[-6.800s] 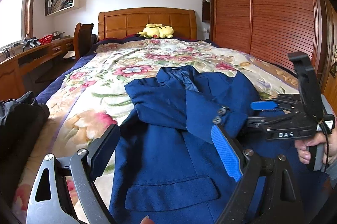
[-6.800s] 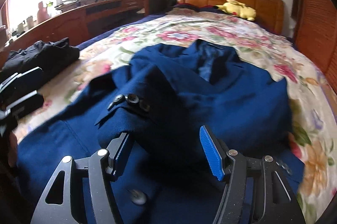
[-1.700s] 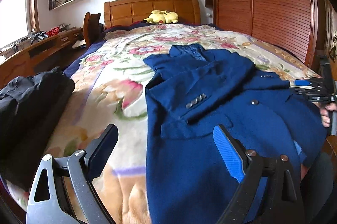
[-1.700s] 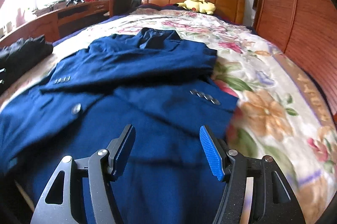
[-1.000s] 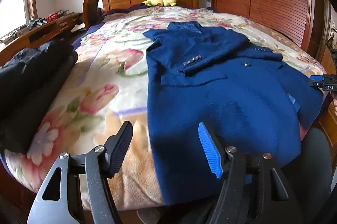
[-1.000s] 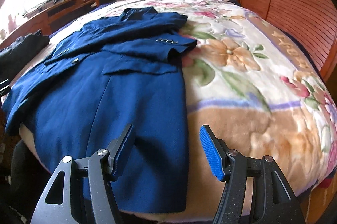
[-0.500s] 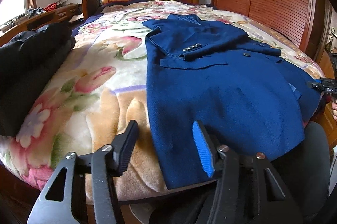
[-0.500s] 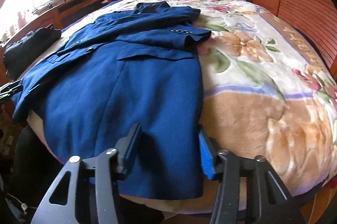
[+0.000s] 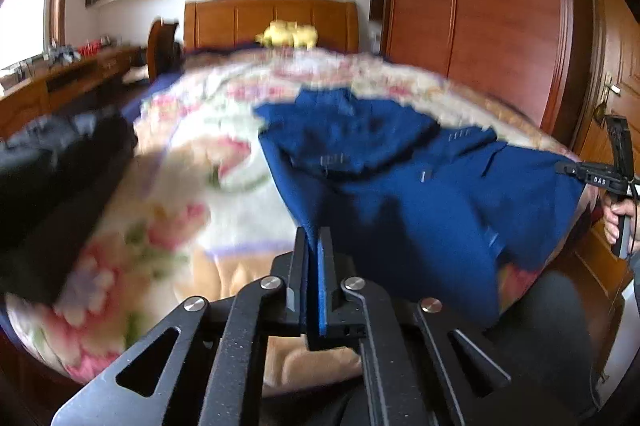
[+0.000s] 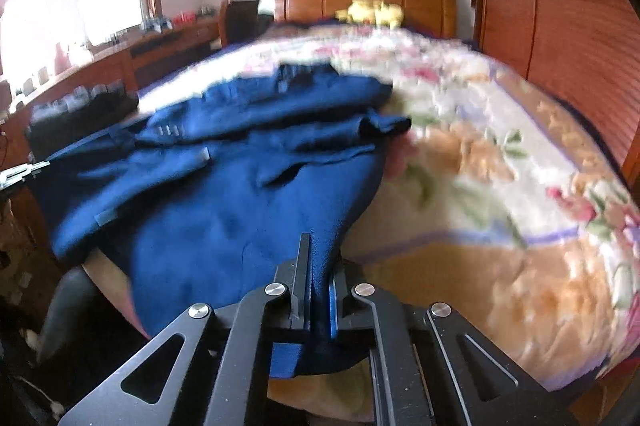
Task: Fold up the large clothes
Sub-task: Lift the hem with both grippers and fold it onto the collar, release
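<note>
**Both grippers clamped on the jacket hem**

The blue jacket (image 9: 400, 193) lies on the bed (image 9: 168, 193), collar toward the headboard (image 9: 272, 21) and hem at the near edge, on a floral blanket. Its sleeves are folded across the front, with cuff buttons showing as small blurred marks.

The left gripper (image 9: 316, 254) is clenched on the jacket's near left hem corner; blue cloth runs up out of the pinch between its two pads. The right gripper (image 10: 316, 266) is likewise clenched on the opposite hem corner, with a tongue of cloth drawn down between its pads and a little hanging out below them. From both corners the cloth rises in a taut ridge toward the body of the jacket, so the hem is lifted off the blanket (the rest of the jacket still rests on the bed).

In the left view the right gripper shows at the far right edge, held in a hand (image 9: 618, 222). In the right view the tip of the left gripper shows at the far left edge.

A dark bundle of clothing (image 9: 52, 177) lies at the bed's left side. A yellow plush toy (image 9: 288, 34) sits by the headboard. A wooden wardrobe (image 9: 480, 9) stands along the right side. Both views are motion-blurred.
</note>
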`<action>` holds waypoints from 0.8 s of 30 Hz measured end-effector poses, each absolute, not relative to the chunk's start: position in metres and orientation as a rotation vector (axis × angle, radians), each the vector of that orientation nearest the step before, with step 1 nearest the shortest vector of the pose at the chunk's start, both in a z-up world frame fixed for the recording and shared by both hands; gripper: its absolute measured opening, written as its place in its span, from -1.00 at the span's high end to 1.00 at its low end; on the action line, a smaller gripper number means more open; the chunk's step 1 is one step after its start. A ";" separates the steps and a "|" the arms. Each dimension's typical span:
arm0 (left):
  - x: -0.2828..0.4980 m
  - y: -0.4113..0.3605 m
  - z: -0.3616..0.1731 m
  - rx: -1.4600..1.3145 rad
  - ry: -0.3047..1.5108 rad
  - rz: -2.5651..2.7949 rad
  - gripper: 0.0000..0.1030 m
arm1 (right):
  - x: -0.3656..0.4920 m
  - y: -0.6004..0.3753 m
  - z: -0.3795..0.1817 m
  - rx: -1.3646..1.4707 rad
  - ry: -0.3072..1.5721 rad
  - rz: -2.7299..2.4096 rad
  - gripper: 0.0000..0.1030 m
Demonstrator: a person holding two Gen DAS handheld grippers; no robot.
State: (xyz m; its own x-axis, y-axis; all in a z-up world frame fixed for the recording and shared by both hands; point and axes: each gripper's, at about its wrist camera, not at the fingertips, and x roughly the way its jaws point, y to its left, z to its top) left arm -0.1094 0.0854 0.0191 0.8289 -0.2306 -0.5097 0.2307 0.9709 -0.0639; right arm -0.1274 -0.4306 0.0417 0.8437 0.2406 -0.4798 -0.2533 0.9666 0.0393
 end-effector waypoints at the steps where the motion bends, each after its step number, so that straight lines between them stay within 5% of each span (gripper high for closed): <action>1: -0.112 0.084 0.030 -0.001 0.514 -0.248 0.94 | -0.132 -0.431 0.050 -0.023 0.477 0.261 0.90; 24: -0.157 0.075 0.187 0.027 0.130 -0.290 0.94 | -0.229 -0.460 0.180 -0.081 0.137 0.281 0.91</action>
State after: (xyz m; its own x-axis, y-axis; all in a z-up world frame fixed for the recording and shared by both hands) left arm -0.1572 0.0749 0.1869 0.9498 -0.2836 -0.1321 0.2871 0.9579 0.0078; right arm -0.2288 -0.4596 0.1798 0.9515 0.2711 -0.1454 -0.2820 0.9575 -0.0602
